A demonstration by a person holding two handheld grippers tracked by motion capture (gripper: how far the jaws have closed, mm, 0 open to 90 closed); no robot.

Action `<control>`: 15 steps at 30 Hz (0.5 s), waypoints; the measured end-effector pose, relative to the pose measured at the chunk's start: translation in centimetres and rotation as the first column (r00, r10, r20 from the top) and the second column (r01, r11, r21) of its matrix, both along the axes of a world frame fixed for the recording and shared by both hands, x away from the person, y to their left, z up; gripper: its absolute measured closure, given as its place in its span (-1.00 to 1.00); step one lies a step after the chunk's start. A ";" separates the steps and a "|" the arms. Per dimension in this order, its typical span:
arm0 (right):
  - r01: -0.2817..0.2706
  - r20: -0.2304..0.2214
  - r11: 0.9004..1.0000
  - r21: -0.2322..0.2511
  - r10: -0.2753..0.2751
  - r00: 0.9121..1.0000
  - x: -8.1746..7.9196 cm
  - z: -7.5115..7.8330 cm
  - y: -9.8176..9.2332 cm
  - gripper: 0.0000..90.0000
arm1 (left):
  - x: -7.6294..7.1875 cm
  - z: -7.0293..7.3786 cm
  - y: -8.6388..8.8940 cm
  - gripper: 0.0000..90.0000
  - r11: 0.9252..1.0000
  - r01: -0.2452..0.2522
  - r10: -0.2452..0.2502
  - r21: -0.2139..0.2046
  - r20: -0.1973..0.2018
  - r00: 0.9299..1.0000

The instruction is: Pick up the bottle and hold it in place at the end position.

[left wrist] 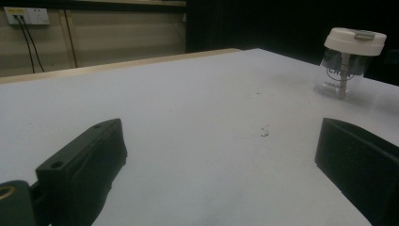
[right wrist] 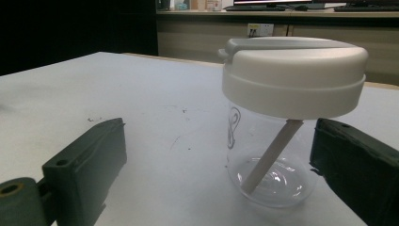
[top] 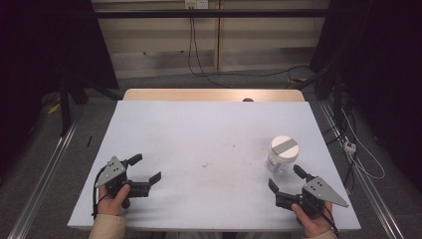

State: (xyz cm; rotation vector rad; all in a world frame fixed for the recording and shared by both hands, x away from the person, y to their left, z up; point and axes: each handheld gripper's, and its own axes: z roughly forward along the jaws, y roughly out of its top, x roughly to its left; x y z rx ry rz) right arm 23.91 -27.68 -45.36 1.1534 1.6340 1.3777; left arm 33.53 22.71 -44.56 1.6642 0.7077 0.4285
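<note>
A clear jar [top: 283, 154] with a white lid and a pale stick inside stands on the white table [top: 199, 129] at the right. My right gripper [top: 285, 178] rests just behind it, open. In the right gripper view the jar [right wrist: 282, 122] stands close ahead, nearer the right jaw, and neither jaw of the right gripper [right wrist: 219, 141] touches it. My left gripper [top: 147, 168] lies at the front left, open and holding nothing. In the left gripper view the jar [left wrist: 348, 61] stands far off at the upper right, and only bare table lies between the jaws of the left gripper [left wrist: 221, 136].
A few dark specks [top: 205, 164] mark the table's middle. A wooden strip [top: 214, 94] borders the far edge. Metal rails [top: 45, 174] run along both sides, and cables and a power strip [top: 350, 146] lie on the floor.
</note>
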 end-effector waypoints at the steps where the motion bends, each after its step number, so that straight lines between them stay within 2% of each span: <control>1: 0.008 0.000 1.000 -0.003 -0.008 1.000 0.0 0.0 -0.1 -0.91 | 0.0 0.0 0.0 -0.96 1.000 0.000 0.000 0.000 0.002 1.000; 10: 0.037 -0.009 0.999 -0.010 -0.037 0.999 0.2 0.1 -0.3 -0.90 | 0.1 0.0 -0.1 -0.96 1.000 0.008 -0.008 -0.001 0.003 1.000; 15: 0.049 -0.049 0.998 -0.032 -0.051 0.997 1.1 0.2 -0.6 -0.91 | 0.1 0.0 -0.3 -0.96 1.000 0.018 -0.018 0.005 0.002 1.000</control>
